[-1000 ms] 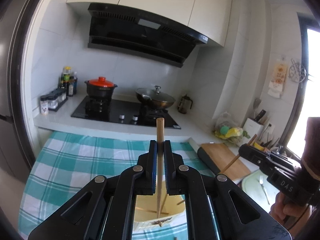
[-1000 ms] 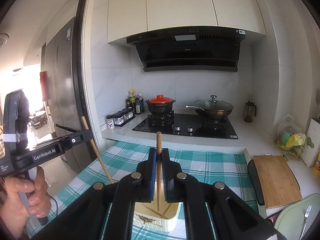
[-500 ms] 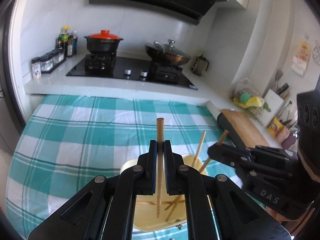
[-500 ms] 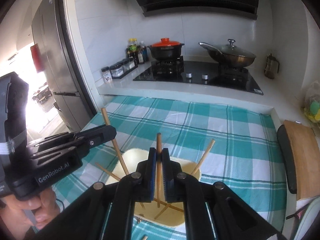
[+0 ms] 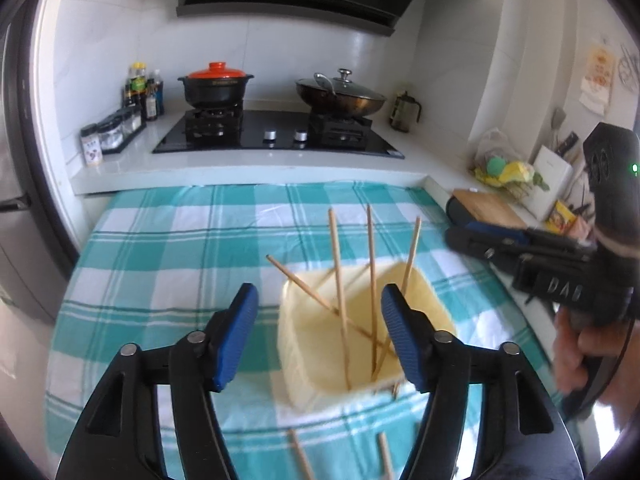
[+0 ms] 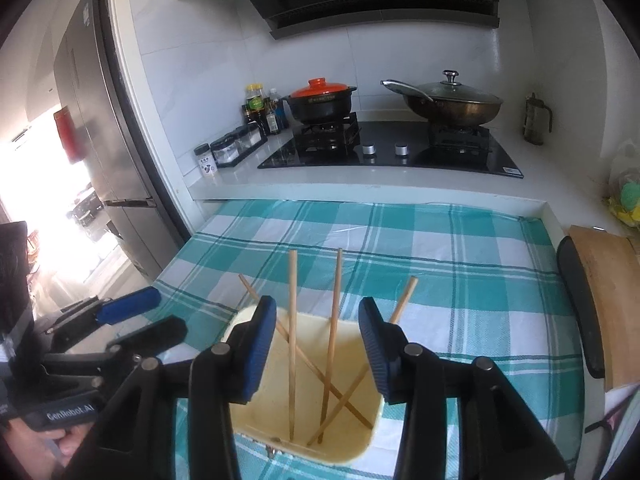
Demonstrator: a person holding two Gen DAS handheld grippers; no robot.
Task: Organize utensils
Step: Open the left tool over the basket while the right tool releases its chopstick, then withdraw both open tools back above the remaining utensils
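Both grippers, left gripper [image 5: 316, 328] and right gripper [image 6: 318, 344], have just spread wide, gripping nothing, so four chopsticks [image 6: 292, 344] lean in the cream holder [image 6: 360, 454] at six o'clock on the checked cloth [image 6: 460, 280].

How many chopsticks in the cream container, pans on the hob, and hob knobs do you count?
Chopsticks in the cream container: 4
Pans on the hob: 2
Hob knobs: 2
Total: 8

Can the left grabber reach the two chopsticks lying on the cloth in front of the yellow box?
Probably yes. The left gripper is open and empty, and the two loose chopsticks lie on the checked cloth just below it, nothing covering them.
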